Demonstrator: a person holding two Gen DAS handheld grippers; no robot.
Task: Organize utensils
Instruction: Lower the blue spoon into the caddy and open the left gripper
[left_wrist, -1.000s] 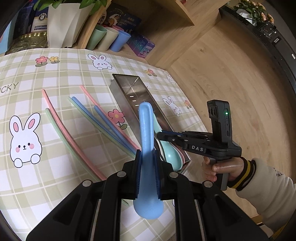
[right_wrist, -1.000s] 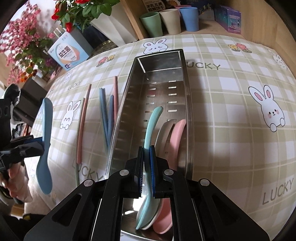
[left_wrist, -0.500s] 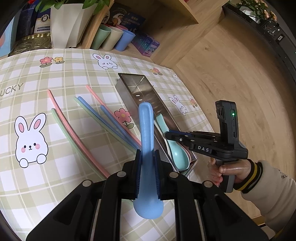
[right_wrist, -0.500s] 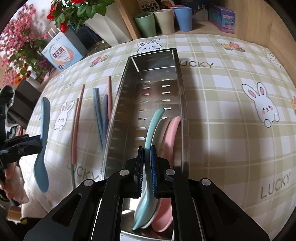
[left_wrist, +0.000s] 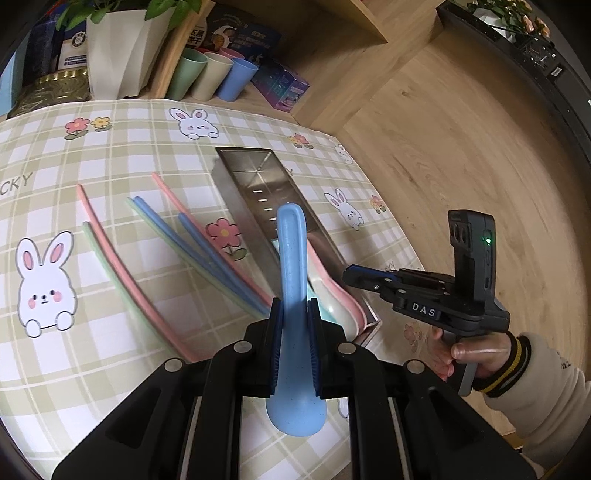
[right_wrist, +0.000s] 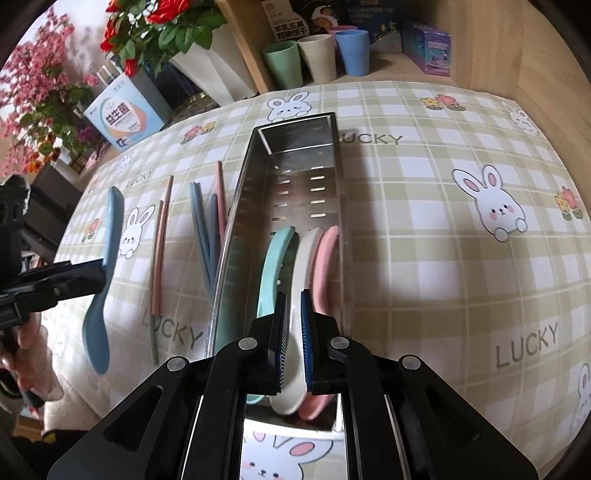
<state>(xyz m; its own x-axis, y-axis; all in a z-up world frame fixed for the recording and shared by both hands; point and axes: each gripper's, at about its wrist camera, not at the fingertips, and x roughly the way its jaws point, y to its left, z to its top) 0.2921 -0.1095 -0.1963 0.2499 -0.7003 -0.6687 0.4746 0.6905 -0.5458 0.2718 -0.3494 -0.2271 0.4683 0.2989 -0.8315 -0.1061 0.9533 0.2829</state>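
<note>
A: Left view?
B: My left gripper (left_wrist: 294, 345) is clamped on the long light-blue plastic spoon (left_wrist: 291, 295), not yet in the steel perforated tray (left_wrist: 258, 173); pastel chopsticks (left_wrist: 184, 236) wait on the table.

A: Right view?
B: My right gripper (right_wrist: 291, 334) has its fingers apart, holding nothing, over the green, white and pink spoons (right_wrist: 308, 266) lying in the tray's near end.

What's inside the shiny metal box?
Inside the metal box lie three spoons: a green spoon, a white spoon and a pink spoon. The right gripper hides their bowls.

Shiny metal tray (right_wrist: 236, 221), matt spoons (right_wrist: 275, 258)

Three spoons (right_wrist: 295, 295) in steel tray (right_wrist: 236, 236), seemingly loose
</note>
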